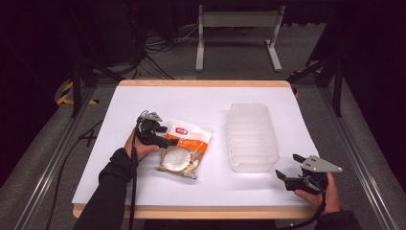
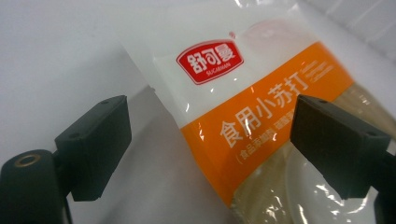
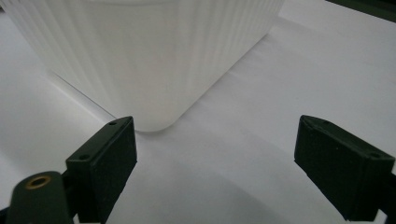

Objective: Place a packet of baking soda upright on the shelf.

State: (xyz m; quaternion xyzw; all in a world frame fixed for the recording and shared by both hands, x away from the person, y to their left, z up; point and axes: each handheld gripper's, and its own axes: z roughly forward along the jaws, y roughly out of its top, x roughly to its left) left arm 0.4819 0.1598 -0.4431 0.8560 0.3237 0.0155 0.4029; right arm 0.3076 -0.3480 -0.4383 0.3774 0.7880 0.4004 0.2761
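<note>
my left tool (image 1: 168,142): wide apart over snack bag (image 1: 185,147), center frame | bag: soft, crinkly, slippery, light | grab: near edge | right tool (image 1: 287,168): wide, nothing held

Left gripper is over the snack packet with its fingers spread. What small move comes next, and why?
Probably ease the left gripper down a little and close on the packet's near edge. Its fingers stand open astride the orange band without pressing it, and the packet lies flat on the table. The white bin waits beside it.
</note>
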